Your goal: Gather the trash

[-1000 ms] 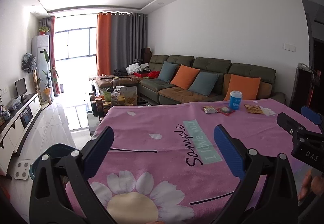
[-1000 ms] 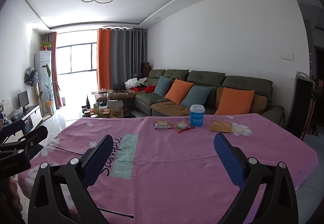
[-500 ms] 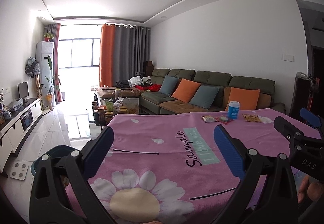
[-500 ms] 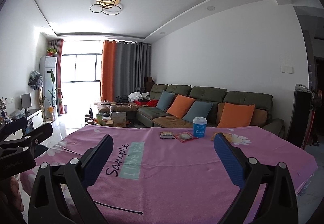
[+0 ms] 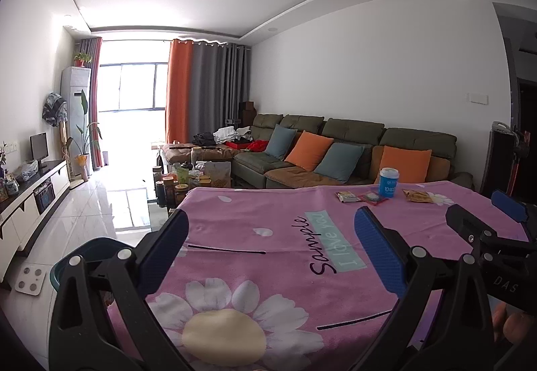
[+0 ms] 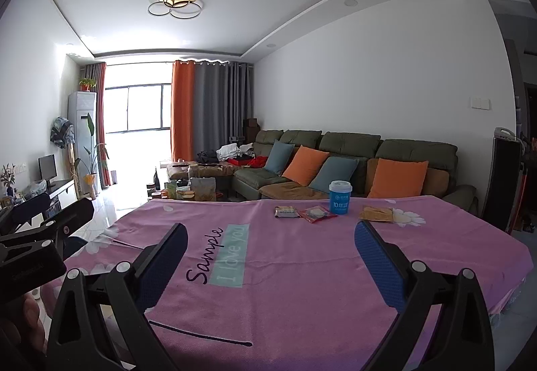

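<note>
1. Both cameras have tilted up since a second ago; more ceiling shows, and the pink tablecloth sits lower.
2. Trash bin at 8 o'clock, left view.
3. Blue cup and three wrappers at 12–1 o'clock, far edge.
4. Left gripper and right gripper spread wide, holding nothing.
5. Approach step; next, reach forward to a wrapper.

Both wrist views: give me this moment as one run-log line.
left gripper: open, empty | right gripper: open, empty | cup, three wrappers: far side of table, untouched
</note>
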The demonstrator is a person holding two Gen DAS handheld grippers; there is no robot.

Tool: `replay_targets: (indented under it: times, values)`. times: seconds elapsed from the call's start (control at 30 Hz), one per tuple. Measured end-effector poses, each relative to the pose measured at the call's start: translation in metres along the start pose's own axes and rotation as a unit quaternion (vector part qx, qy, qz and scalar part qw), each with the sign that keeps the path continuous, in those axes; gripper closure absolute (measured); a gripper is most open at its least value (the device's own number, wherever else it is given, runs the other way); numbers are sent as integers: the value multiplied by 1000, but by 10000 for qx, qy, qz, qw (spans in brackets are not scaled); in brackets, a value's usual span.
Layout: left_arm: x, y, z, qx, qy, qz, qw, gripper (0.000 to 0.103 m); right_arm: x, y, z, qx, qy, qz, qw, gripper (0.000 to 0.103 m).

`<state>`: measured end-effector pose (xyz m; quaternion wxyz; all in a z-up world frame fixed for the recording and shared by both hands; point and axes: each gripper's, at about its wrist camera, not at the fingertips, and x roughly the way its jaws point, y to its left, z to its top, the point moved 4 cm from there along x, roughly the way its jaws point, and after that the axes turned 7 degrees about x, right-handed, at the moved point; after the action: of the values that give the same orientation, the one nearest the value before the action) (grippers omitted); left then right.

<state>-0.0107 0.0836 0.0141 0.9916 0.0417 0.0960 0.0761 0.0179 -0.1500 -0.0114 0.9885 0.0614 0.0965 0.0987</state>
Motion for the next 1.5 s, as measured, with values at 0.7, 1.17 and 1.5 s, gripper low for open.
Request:
replay_targets:
  times: [0.7,1.17,1.5]
  values:
    - [7,-8,-4,171,44,-100,9998,6,3,-1,-1,-34,48,-27,10000,7]
    - [8,-11,-4,207,50,-173,9996,6,5,1,0,-75,52,-35,10000,7]
    - [8,-10,-7,74,90,-350,9993,6,5,0,0,-90,100,-67,9999,7]
